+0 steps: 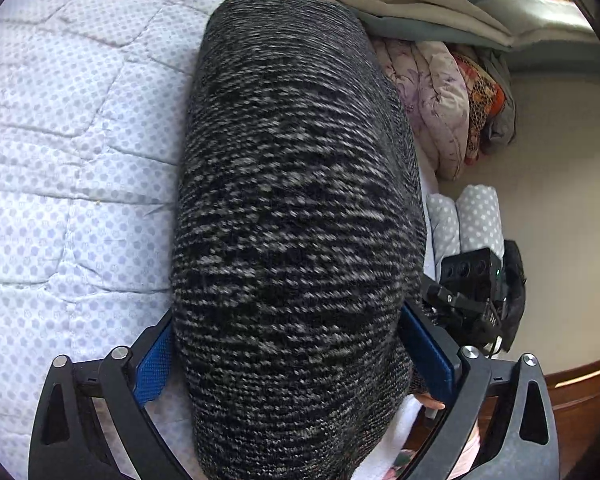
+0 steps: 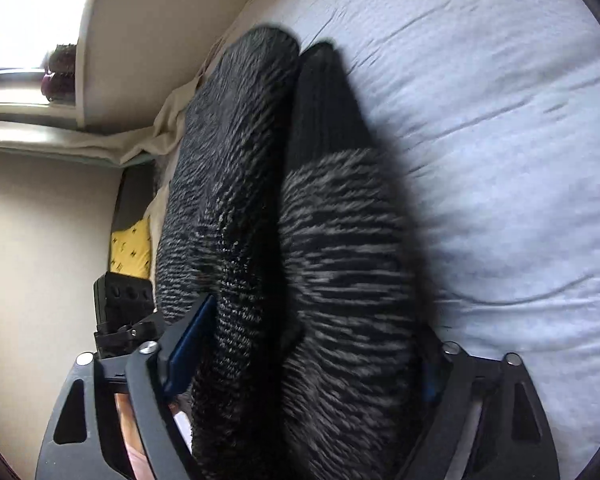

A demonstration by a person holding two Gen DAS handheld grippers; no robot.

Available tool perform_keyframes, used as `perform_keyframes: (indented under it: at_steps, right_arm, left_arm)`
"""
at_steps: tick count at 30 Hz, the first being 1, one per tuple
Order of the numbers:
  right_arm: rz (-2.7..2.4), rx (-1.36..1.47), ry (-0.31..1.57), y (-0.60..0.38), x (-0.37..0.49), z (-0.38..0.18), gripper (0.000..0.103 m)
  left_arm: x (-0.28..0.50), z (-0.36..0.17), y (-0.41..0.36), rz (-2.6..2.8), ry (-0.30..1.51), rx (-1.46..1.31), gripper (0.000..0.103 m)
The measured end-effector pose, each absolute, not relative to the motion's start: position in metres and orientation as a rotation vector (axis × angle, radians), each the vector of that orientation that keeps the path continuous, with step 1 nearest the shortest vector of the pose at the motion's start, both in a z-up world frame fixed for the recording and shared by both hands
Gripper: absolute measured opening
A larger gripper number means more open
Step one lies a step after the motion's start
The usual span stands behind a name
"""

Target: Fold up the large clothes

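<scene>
A black-and-grey marled knit sweater [image 1: 296, 200] fills the middle of the left wrist view, stretched out over the bed. My left gripper [image 1: 288, 344] has the thick folded knit between its blue-padded fingers [image 1: 154, 364], which stand wide apart around it. In the right wrist view the same sweater [image 2: 340, 280] bunches in two folds with a plain black ribbed part [image 2: 324, 104] further out. My right gripper [image 2: 308, 340] holds the knit between its fingers [image 2: 192, 332]. The right gripper body also shows in the left wrist view [image 1: 472, 292], beside the sweater.
The bed is covered with a white quilted sheet with pale dots [image 1: 60, 140]. Folded blankets and quilts [image 1: 440, 108] are piled at the bed's edge, with rolled dotted cloth [image 1: 468, 216] below. A beige wall [image 2: 40, 240] and a window [image 2: 24, 12] lie left.
</scene>
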State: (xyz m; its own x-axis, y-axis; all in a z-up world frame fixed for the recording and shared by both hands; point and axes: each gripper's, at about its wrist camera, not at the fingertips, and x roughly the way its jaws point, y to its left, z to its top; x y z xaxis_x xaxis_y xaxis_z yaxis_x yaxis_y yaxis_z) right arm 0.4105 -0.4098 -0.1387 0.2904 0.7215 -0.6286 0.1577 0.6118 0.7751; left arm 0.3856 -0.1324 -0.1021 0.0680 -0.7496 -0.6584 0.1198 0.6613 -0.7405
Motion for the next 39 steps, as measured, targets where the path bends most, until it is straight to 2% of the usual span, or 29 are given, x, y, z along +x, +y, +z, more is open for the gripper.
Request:
perform_keyframes:
  at_steps: [6,14,25,39]
  right_arm:
    - [0.503,0.856,1.225,-0.391,0.416,-0.131,0.067]
    - [0.524,0.796,1.159,-0.368,0.41,-0.112,0.06]
    - [0.583,0.778,1.154,-0.363,0.403,-0.112,0.06]
    - [0.711,0.729,1.16,-0.318,0.395,-0.119,0.06]
  left_arm:
    - [0.383,-0.087,-0.14,-0.711,1.321,-0.463,0.082]
    - [0.375,-0.069,-0.146,-0.678,1.276,-0.357,0.066]
    - [0.36,-0.05,-0.14,-0.633,1.253,-0.276,0.061]
    - [0.334,-0.035,-0.071,-0.533,1.234,-0.301,0.06]
